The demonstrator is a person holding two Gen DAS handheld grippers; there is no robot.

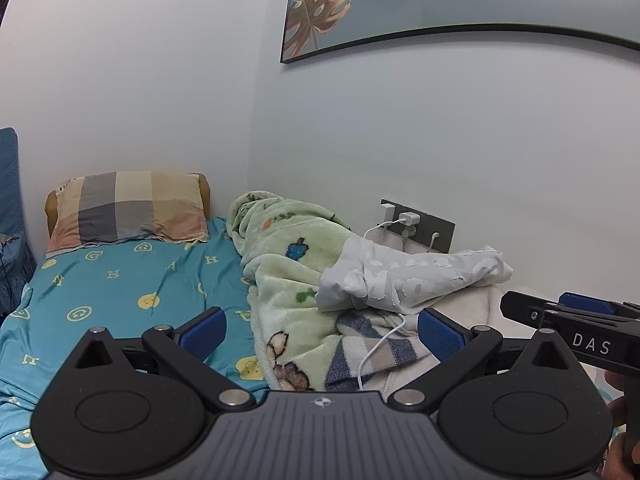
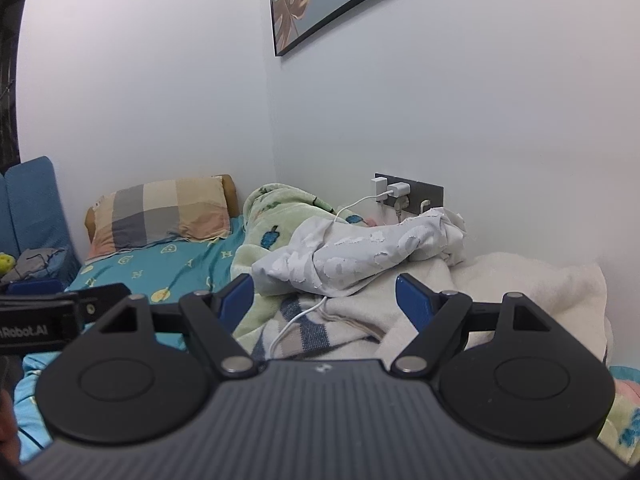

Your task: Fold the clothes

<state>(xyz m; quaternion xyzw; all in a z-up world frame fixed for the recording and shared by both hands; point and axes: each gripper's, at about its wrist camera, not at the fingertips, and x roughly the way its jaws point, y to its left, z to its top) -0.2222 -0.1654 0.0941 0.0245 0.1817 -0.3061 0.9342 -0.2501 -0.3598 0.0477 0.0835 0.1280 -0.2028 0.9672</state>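
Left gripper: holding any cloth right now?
No. The left gripper is open, its blue pads spread with nothing between them, above the green blanket.

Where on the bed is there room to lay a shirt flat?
The flat turquoise smiley-print bedsheet lies bare between the checked pillow and the green fleece blanket. The wall side is crowded: crumpled white garment, white charging cable, cream blanket.

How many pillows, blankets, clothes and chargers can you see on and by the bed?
Pillows: 1, the checked pillow.
Blankets: 2, the green cartoon blanket and the cream blanket.
Clothes: 1, the crumpled white garment.
Chargers: 2, the white plugs in the wall socket.
Total: 6.
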